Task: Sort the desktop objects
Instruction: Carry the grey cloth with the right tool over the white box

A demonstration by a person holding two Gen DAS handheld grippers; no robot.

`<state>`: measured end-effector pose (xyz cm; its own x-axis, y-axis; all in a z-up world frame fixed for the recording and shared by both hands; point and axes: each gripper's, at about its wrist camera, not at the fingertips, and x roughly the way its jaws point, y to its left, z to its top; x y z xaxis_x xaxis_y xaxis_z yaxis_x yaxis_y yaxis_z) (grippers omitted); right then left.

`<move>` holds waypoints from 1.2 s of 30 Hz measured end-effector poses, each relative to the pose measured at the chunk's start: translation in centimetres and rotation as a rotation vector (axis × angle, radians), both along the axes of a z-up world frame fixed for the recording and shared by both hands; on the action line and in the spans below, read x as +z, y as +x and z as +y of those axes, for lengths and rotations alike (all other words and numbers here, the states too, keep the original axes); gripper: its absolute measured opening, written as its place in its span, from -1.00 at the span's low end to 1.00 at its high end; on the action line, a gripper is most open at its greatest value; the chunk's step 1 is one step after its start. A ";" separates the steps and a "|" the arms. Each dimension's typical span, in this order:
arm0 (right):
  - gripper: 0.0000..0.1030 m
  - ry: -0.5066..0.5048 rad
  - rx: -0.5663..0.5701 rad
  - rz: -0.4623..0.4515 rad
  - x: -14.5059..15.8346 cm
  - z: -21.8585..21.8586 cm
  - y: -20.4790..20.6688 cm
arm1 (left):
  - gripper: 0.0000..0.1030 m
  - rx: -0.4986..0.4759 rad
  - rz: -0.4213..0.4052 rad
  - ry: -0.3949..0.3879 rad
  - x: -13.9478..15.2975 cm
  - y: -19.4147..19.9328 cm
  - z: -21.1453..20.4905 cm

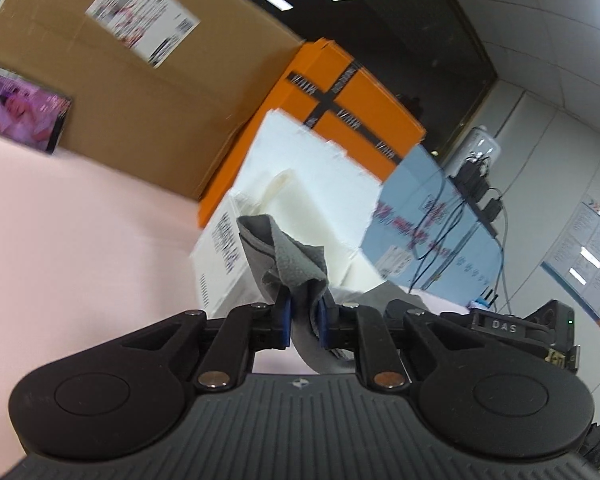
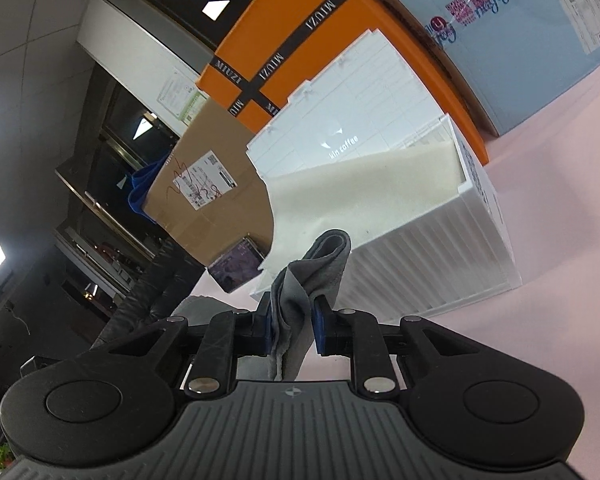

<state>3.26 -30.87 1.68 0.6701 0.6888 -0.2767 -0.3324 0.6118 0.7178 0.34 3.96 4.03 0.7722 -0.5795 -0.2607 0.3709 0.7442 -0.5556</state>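
Grey cloth (image 1: 296,264) pinched in left hand-held gripper (image 1: 303,320), right hand-held gripper (image 2: 292,324)

White open box (image 2: 440,236) close ahead, orange box (image 2: 300,28) and cardboard carton (image 1: 140,100) behind, pink tabletop (image 1: 80,220) open leftward.

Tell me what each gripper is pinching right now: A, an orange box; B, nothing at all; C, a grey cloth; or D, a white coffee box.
C: the grey cloth is bunched between the pads of the left gripper, and the right wrist view shows grey cloth bunched in the right gripper too.
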 end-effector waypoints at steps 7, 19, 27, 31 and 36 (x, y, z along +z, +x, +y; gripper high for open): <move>-0.65 0.042 -0.059 -0.072 2.5 -1.6 0.7 | -0.79 -0.021 -0.114 -0.005 3.3 1.2 -1.3; -0.65 -0.027 -0.183 -0.160 5.6 -2.4 5.1 | -0.79 0.021 -0.170 -0.031 4.5 6.8 -4.1; -0.65 -0.128 -0.192 -0.105 2.7 -2.2 7.3 | -0.79 -0.024 -0.063 0.077 1.0 10.8 -6.2; -0.65 -0.185 -0.181 -0.094 1.9 -1.5 7.8 | -0.79 -0.030 -0.024 0.114 -0.4 11.9 -6.7; -0.65 -0.289 -0.184 -0.111 1.6 0.1 7.9 | -0.78 -0.040 -0.010 0.157 -1.4 12.6 -7.7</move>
<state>11.15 -30.81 3.29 0.8124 0.4579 -0.3610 -0.2645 0.8411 0.4718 12.91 -3.77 2.66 0.7526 -0.5623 -0.3427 0.4066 0.8062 -0.4298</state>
